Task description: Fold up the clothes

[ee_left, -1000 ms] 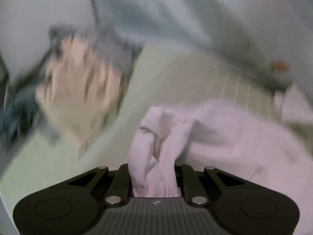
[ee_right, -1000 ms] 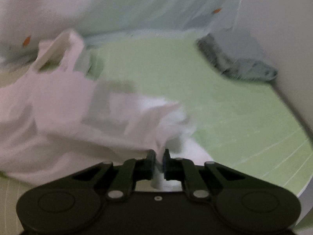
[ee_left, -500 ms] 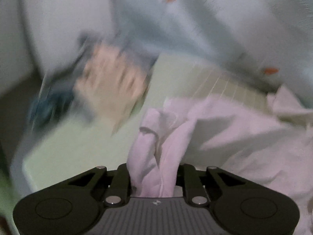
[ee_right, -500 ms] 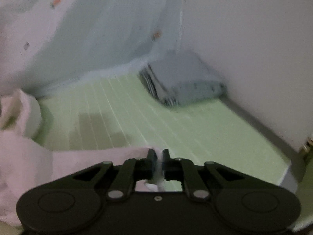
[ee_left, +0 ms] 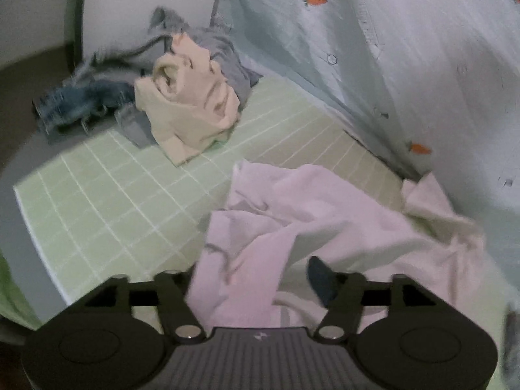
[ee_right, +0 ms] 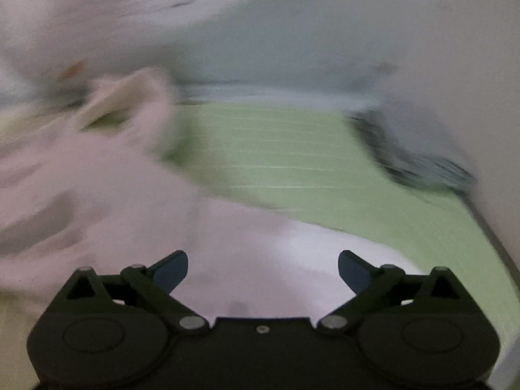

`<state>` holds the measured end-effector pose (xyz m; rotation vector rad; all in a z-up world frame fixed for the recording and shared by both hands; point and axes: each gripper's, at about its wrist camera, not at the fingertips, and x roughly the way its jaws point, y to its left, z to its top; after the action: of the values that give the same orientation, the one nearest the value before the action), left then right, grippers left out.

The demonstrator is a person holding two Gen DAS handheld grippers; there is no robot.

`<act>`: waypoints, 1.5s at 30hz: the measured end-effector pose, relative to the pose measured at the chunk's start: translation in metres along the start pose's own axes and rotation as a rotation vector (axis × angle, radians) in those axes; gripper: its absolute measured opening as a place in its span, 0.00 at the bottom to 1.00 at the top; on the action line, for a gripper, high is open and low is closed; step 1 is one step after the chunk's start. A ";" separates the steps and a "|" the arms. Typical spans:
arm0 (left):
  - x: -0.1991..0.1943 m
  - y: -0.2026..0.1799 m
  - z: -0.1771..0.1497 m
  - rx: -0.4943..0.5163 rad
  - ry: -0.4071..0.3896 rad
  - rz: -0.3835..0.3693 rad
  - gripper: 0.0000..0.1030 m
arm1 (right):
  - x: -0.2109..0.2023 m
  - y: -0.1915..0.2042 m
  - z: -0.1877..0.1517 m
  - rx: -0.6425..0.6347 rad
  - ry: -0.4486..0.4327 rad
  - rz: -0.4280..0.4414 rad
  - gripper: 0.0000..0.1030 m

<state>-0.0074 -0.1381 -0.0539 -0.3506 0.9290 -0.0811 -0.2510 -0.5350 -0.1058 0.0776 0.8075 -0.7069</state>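
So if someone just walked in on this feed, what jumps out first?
The rumpled pale pink garment sprawled on the green checked mat, spilling between the left gripper's spread fingers. Behind it at the mat's far left corner sits a heap: a cream garment on grey clothes and jeans. The right gripper gapes open over pink cloth.

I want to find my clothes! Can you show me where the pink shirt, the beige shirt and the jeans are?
pink shirt [ee_left: 292,214]: left wrist view, on its crumpled middle.
beige shirt [ee_left: 191,107]: left wrist view, on the heap's front.
jeans [ee_left: 78,100]: left wrist view, on the blue denim.
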 end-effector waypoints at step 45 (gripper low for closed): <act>0.192 -0.100 0.114 0.254 0.001 0.023 0.17 | 0.136 0.052 0.122 -0.111 0.018 -0.047 0.05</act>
<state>0.2071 -0.2442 -0.1064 -0.1048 0.9118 -0.1763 -0.0772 -0.6093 -0.1231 -0.0348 0.8668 -0.7055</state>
